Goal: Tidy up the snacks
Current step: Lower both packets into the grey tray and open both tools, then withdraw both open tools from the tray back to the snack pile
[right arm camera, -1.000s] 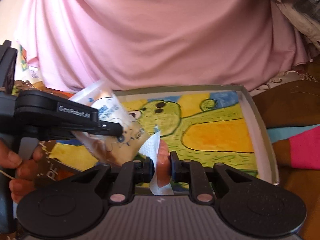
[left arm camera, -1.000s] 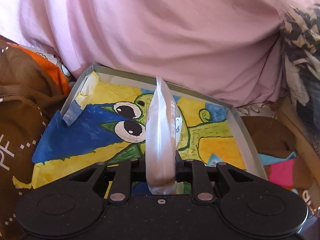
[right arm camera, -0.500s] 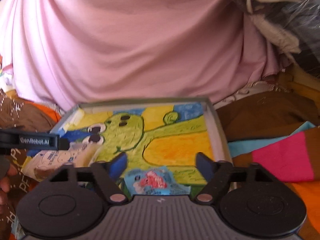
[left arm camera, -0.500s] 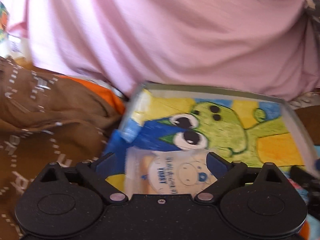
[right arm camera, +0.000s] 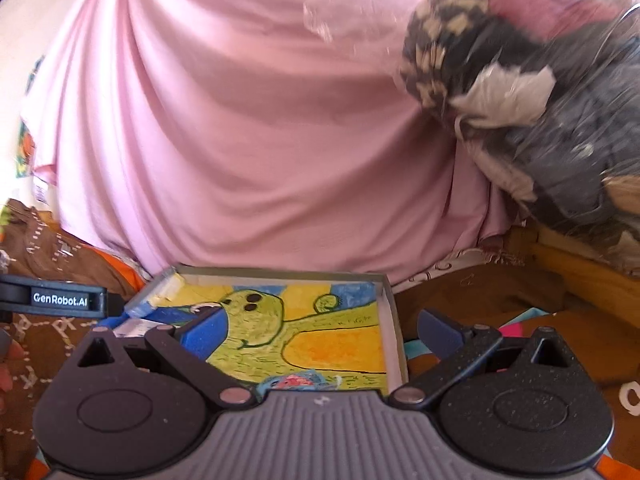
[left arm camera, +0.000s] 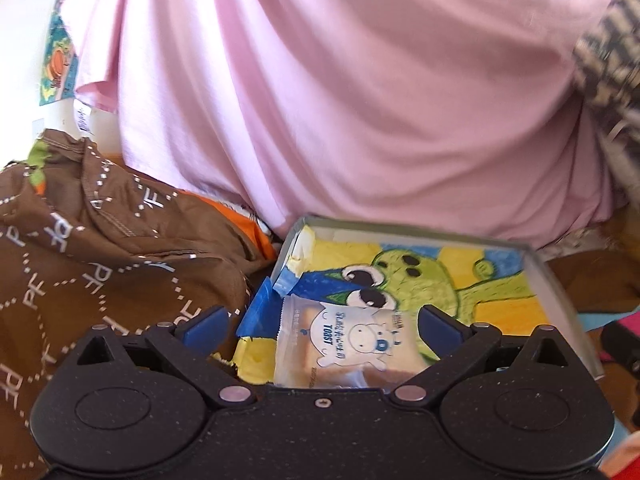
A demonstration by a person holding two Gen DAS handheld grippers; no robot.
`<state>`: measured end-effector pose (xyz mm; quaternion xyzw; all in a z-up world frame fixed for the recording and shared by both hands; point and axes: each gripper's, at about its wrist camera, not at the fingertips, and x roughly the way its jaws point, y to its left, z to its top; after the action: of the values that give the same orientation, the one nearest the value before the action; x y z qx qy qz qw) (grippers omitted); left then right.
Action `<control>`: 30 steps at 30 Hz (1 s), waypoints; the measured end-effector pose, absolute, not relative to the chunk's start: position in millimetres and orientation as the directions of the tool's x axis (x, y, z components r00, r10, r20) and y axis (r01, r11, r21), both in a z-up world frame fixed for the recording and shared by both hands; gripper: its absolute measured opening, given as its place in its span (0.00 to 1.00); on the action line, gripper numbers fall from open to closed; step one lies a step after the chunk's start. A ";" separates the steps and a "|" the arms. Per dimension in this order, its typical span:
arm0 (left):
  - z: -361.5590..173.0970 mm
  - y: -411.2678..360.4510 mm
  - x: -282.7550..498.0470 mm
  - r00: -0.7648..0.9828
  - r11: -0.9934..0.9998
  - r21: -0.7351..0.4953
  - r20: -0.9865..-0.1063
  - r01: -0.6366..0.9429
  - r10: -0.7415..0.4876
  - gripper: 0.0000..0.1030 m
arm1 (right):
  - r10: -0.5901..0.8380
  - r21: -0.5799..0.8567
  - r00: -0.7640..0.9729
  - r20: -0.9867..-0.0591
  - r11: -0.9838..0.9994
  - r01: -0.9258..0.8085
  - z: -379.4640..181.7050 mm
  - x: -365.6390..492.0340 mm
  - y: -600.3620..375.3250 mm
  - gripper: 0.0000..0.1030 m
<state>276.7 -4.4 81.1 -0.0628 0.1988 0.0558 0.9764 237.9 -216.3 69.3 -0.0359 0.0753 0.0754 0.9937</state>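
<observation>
Clear crinkled toast packet lay flat in shallow grey cardboard tray.
Left gripper and right gripper both gaped wide, empty; small glossy blue-and-red wrapper rested near tray's front edge.

A shallow tray sits on bedding, directly in front of a hanging cloth. A toast packet lies flat in the tray's near-left corner. A smaller snack packet lies in the tray at its near edge, right of the toast packet. A patterned blanket is heaped left of the tray. A bundle of fabric rises behind the tray to its right.
</observation>
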 end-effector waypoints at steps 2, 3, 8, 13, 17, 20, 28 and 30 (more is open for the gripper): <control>84.8 -3.1 258.9 0.925 0.985 -0.123 -0.374 -0.125 0.070 0.99 | 0.148 -0.061 0.979 -0.138 0.986 -0.158 71.6 222.0 -215.2 1.00; 86.5 -2.1 250.4 0.928 0.984 -0.131 -0.368 -0.118 0.062 0.99 | 0.157 -0.063 0.979 -0.131 0.984 -0.166 72.4 214.8 -214.3 1.00; 92.9 6.3 206.8 0.938 0.985 -0.146 -0.343 -0.097 0.042 0.99 | 0.187 -0.077 0.978 -0.097 0.978 -0.194 73.0 176.3 -209.7 1.00; 90.1 16.4 170.3 0.938 0.987 -0.137 -0.346 -0.085 0.032 0.99 | 0.203 -0.079 0.976 -0.083 0.974 -0.210 69.3 140.2 -205.0 1.00; 76.3 27.5 151.4 0.908 0.989 -0.126 -0.418 -0.079 0.020 0.99 | 0.221 -0.122 0.971 -0.088 0.965 -0.231 61.5 118.1 -198.1 1.00; 63.2 35.3 137.6 0.889 0.991 -0.102 -0.457 -0.085 0.029 0.99 | 0.236 -0.148 0.967 -0.096 0.957 -0.249 52.5 102.2 -192.7 1.00; 33.9 51.7 104.1 0.835 0.994 -0.077 -0.550 -0.076 0.021 0.99 | 0.259 -0.144 0.942 -0.212 0.946 -0.292 24.5 71.7 -188.8 1.00; 29.1 54.7 97.8 0.821 0.994 -0.082 -0.570 -0.078 0.017 0.99 | 0.253 -0.143 0.935 -0.248 0.945 -0.294 16.4 63.6 -191.0 1.00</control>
<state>97.8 54.7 29.1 -0.0506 0.2979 0.0249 0.9529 63.6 -191.0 16.4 -0.0890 0.1141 0.1395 0.9796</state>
